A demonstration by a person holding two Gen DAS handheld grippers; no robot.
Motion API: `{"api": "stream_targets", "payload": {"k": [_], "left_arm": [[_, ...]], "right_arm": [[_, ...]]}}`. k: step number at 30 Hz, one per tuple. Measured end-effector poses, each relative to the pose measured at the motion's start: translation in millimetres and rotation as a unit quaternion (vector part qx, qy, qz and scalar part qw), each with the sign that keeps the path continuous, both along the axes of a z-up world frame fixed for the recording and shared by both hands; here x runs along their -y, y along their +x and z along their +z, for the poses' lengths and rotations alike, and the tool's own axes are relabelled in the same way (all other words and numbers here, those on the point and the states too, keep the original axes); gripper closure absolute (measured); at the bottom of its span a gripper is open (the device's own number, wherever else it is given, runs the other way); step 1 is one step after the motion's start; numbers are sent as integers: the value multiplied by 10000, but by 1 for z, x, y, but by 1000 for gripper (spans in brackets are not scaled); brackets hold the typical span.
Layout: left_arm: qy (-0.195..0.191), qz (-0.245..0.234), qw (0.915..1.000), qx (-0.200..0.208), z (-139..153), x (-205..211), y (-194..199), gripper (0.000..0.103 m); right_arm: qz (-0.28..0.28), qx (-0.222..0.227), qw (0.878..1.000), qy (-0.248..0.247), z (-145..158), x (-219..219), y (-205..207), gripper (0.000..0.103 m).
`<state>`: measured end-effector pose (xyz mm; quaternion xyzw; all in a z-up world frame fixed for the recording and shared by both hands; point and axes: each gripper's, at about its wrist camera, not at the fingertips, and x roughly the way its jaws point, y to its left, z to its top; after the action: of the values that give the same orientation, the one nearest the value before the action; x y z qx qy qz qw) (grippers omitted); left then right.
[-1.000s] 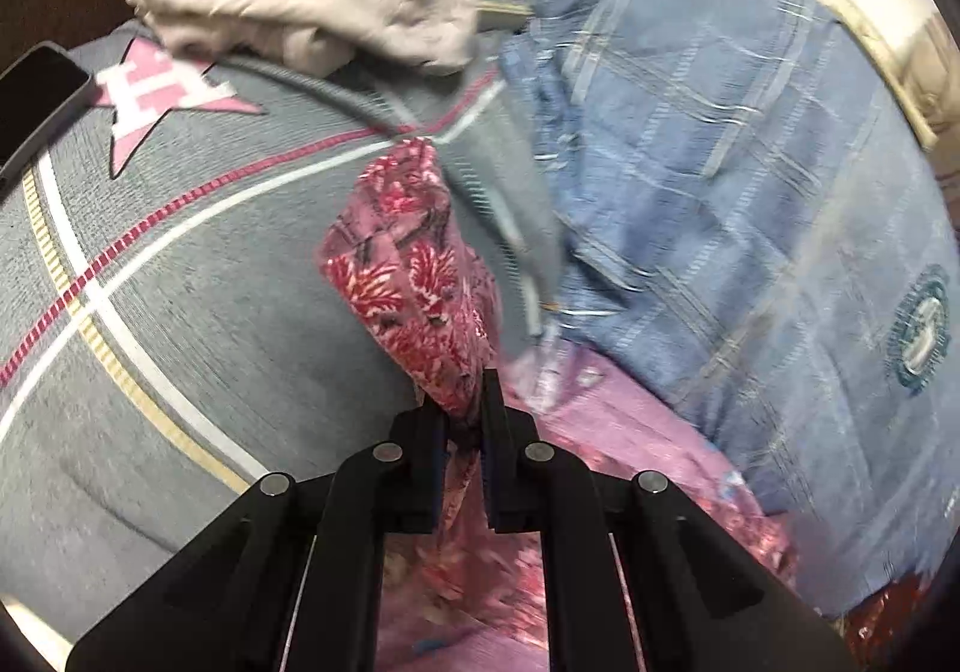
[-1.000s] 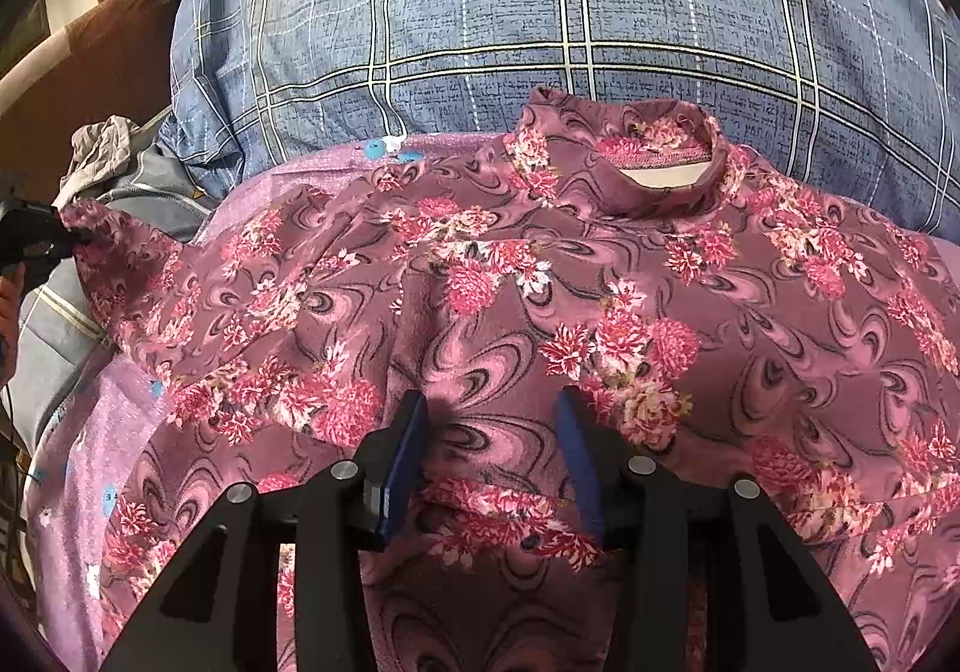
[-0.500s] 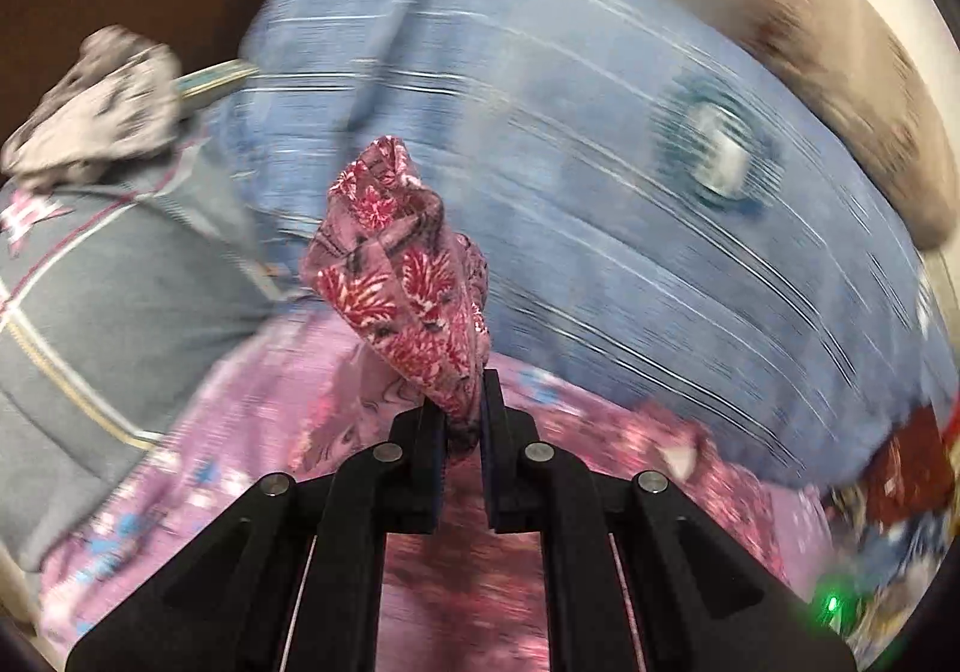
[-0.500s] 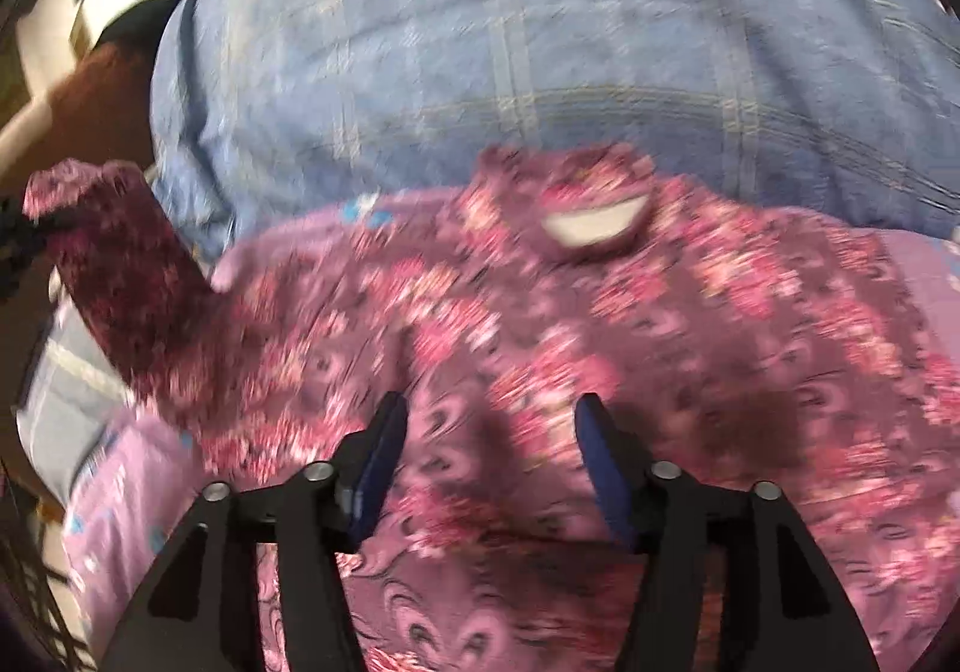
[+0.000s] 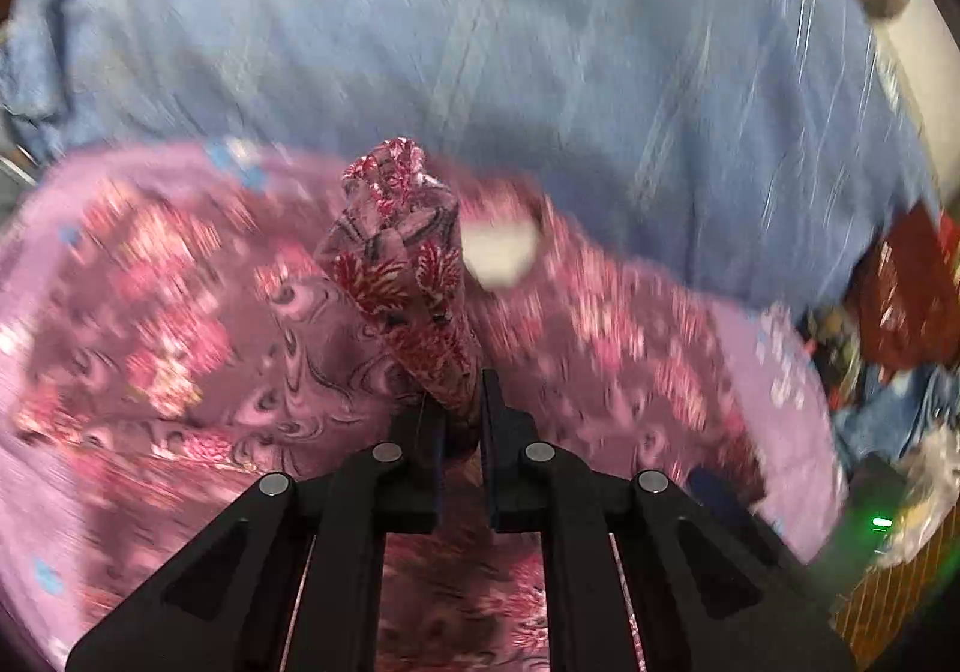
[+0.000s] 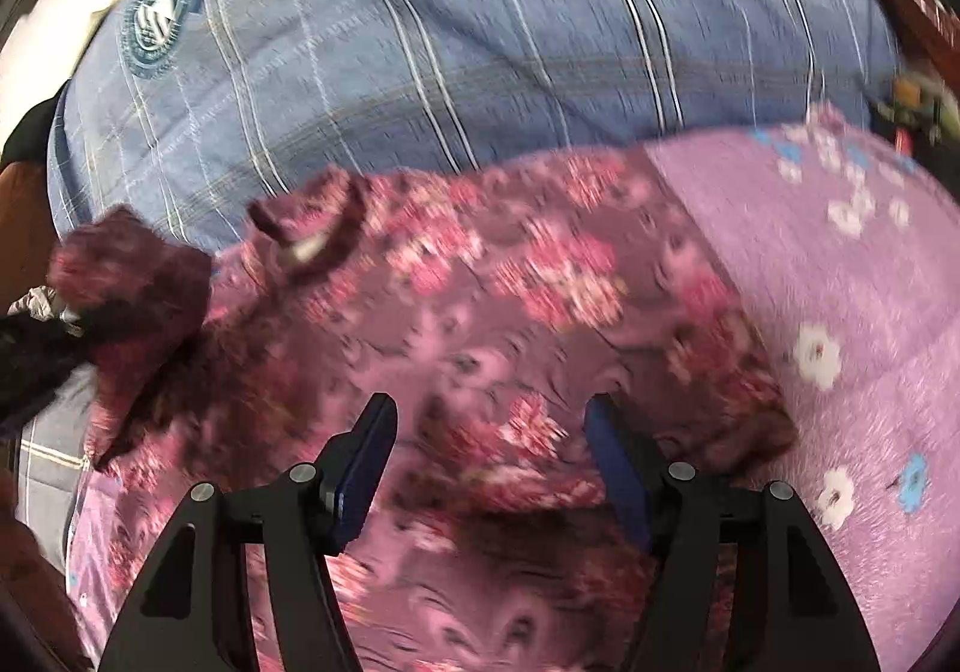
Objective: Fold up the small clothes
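A small maroon floral top [image 6: 480, 324] lies spread on a pink flowered sheet [image 6: 840, 264], its neck opening [image 6: 312, 249] toward the blue pillow. My left gripper [image 5: 462, 402] is shut on the top's sleeve [image 5: 402, 264], which stands bunched above the body of the top [image 5: 180, 324]. In the right wrist view the lifted sleeve [image 6: 132, 276] shows at the left edge. My right gripper [image 6: 489, 432] is open, its blue-padded fingers [image 6: 366, 462] hovering over the top's lower middle. Both views are motion-blurred.
A big blue checked pillow [image 6: 450, 42] with a round badge [image 6: 156, 21] lies behind the top. Dark red cloth and clutter [image 5: 900, 300] sit at the right in the left wrist view. Grey striped cloth [image 6: 45, 432] is at the left edge.
My left gripper has swung the held sleeve rightward, from over the grey blanket to over the top's body near the neck. My right gripper has opened wider and shifted right.
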<state>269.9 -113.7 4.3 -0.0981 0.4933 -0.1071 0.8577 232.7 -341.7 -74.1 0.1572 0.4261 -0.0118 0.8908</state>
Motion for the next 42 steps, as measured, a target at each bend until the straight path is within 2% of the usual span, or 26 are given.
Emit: {"api": "stream_targets", "payload": {"k": [3, 5, 6, 8, 9, 10, 11, 12, 15, 16, 19, 21, 24, 25, 27, 28, 29, 32, 36, 38, 40, 41, 42], "left_arm": [[270, -192, 9991, -268, -23, 16, -4, 94], [275, -325, 9987, -273, -23, 10, -12, 94], [178, -364, 9988, -277, -21, 4, -16, 92], [-350, -327, 9985, -276, -9, -25, -30, 86], [-578, -238, 9977, -265, -5, -40, -37, 72], [-777, -124, 9966, -230, -2, -56, -44, 49], [-964, 91, 9952, -153, 0, -76, -54, 40], [-1096, 412, 9931, -38, 1, -101, -65, 36], [-1476, 811, 9857, -36, -11, -142, -74, 36], [-1588, 879, 9834, -74, -17, -149, -72, 36], [-1718, 942, 9802, -270, -34, -158, -61, 36], [-1724, 961, 9796, -374, -44, -158, -57, 36], [-1708, 935, 9801, -386, -50, -158, -57, 36], [-1700, 925, 9804, -376, -50, -158, -57, 36], [-1686, 898, 9809, -367, -49, -157, -57, 36], [-1678, 886, 9812, -364, -49, -157, -57, 36], [-1664, 882, 9814, -365, -49, -157, -57, 36], [-1671, 884, 9812, -379, -50, -157, -55, 36], [-1744, 940, 9792, -435, -53, -161, -53, 36], [-1703, 951, 9799, -410, -53, -160, -53, 36], [-1603, 983, 9816, -341, -54, -158, -52, 38], [-1523, 1017, 9827, -275, -53, -157, -52, 45], [-1466, 1040, 9835, -222, -52, -157, -52, 74]], "right_arm": [[192, 184, 9995, -176, -3, -4, -5, 33], [298, 222, 9988, -333, -4, -12, -6, 27], [329, 223, 9985, -378, -5, -14, -6, 26], [378, 210, 9979, -481, -6, -20, -2, 21], [387, 197, 9976, -530, -5, -20, -3, 20], [396, 167, 9972, -611, -5, -23, -2, 19], [387, 140, 9970, -663, -3, -22, -2, 20], [365, 125, 9970, -676, -2, -21, -1, 20], [351, 248, 9987, -263, 6, -22, 1, 18], [429, 303, 9986, -4, 10, -26, 4, 19], [586, 244, 9974, 330, 15, -41, 14, 19], [635, 135, 9974, 326, 13, -54, 22, 19], [470, -127, 9988, -22, 0, -70, 37, 19], [433, -118, 9990, -31, -4, -74, 39, 21], [580, 122, 9982, 34, -2, -82, 38, 49], [744, 109, 9972, 53, 0, -86, 39, 85], [820, 54, 9966, -1, 3, -88, 41, 96], [897, 467, 9948, -94, 28, -76, 28, 97], [477, 793, 9949, -413, 55, -33, 14, 97], [76, 711, 9960, -539, 54, -1, 10, 97], [-311, 416, 9979, -386, 39, 32, 9, 97], [-417, 291, 9981, -337, 32, 41, 10, 101], [-506, 166, 9981, -321, 25, 48, 9, 101]]}}
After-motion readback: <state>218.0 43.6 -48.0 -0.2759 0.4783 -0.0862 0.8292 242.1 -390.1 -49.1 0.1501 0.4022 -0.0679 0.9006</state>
